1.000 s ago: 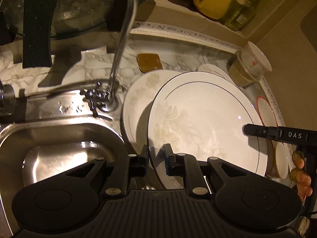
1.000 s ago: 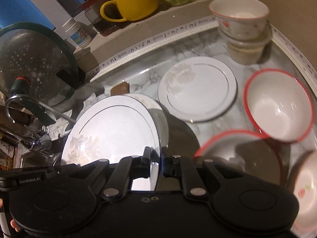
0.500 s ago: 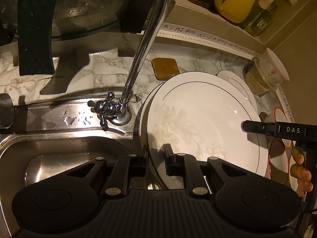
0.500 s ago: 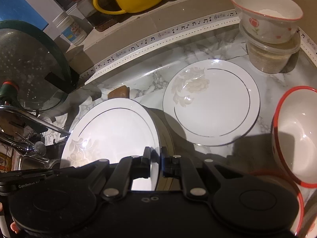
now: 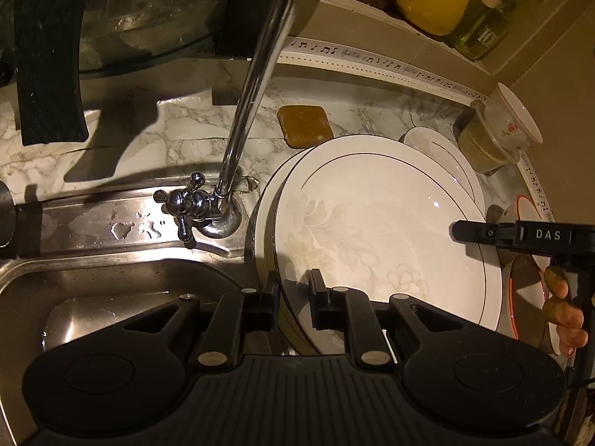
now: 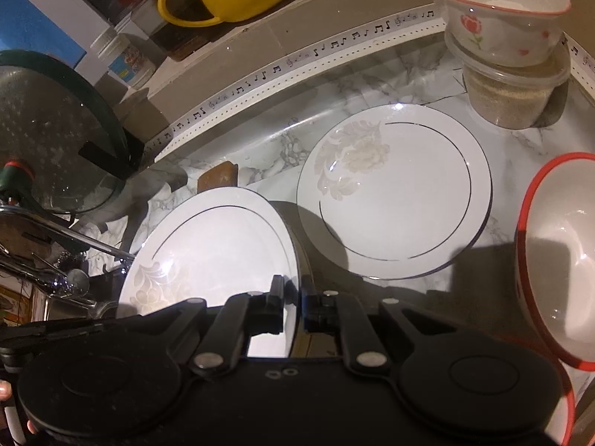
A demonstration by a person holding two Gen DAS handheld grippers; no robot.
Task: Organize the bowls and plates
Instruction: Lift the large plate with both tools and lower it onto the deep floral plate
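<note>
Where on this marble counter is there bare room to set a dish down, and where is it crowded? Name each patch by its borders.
Free: the marble between the tap, the glass lid and the brown pad; also the strip between the music-note edging and the small plate. Crowded: beside the red-rimmed bowl and the plastic tub.

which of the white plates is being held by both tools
The large floral plate nearest the sink, clamped at opposite rims; the smaller plate lies free on the counter.
</note>
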